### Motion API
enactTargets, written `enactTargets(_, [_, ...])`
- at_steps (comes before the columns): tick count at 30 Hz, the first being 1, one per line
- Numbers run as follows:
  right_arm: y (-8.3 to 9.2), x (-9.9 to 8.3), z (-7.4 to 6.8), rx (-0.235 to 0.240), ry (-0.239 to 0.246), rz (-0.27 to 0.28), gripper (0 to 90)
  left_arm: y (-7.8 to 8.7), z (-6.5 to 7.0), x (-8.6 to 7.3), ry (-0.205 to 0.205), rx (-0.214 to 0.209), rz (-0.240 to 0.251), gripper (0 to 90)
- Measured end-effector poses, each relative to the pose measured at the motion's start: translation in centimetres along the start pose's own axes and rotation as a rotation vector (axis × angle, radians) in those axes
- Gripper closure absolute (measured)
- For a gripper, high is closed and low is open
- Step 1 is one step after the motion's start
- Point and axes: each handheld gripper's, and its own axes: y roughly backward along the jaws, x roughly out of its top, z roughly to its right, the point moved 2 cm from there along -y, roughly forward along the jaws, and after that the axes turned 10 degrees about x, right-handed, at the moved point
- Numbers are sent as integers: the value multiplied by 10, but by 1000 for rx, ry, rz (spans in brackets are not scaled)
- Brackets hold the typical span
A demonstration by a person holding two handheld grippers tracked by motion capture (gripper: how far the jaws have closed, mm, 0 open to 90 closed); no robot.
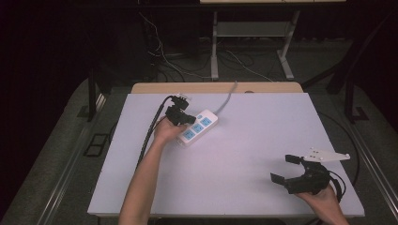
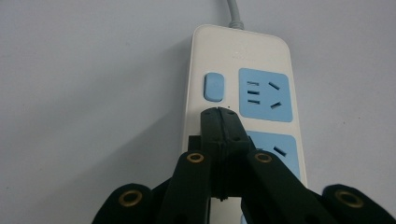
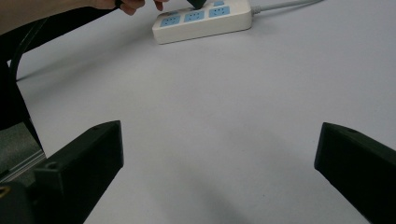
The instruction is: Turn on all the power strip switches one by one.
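L forearm runs up from the bottom edge of the high view, angled a bit rightward, wrist bent so the left gripper [image 1: 186, 118] reaches over the white power strip [image 1: 199, 126]. Hand wraps the gripper body from below/behind; its black cable trails back off the near-left side toward the table edge. Jaws pressed together, nothing between them. In the left gripper view the joined tips [image 2: 219, 122] sit on the strip's top face, just below the blue switch [image 2: 214, 86] and right beside the first blue socket [image 2: 266, 94]; whether the tips actually press the surface or hover a hair above, can't tell. 2nd socket [image 2: 280, 151] lies just right of the jaws, partly covered by them. Strip's grey cord [image 2: 235, 13] leaves from the end beyond the tips.

R hand comes in at the bottom-right corner, palm under the right gripper [image 1: 287, 168], held low over the white table [image 1: 263, 140] w/ the grey three-cornered plate [image 1: 327, 155] on its far side. Jaws spread wide, pointing left-ish toward the strip, nothing between them. From the right gripper view: strip [image 3: 203, 21] well ahead of the open jaws & a bit left, bare table between, L hand [image 3: 135, 4] at its left end.

Strip lies diagonal on the far-left part of the table, under the left gripper, well apart from the right one.
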Motion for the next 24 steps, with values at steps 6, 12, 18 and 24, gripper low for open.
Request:
enactTargets(6, [-3, 1, 0, 2, 3, -6, 13, 1, 2, 3, -20, 13, 2, 899])
enactTargets(12, [-2, 1, 0, 3, 2, -4, 13, 9, -1, 8, -30, 11, 10, 899])
enactTargets(18, [-2, 1, 0, 3, 0, -3, 13, 17, -4, 20, -45, 6, 20, 899])
enactTargets(24, [-2, 1, 1, 3, 1, -1, 13, 22, -3, 31, -68, 8, 27, 899])
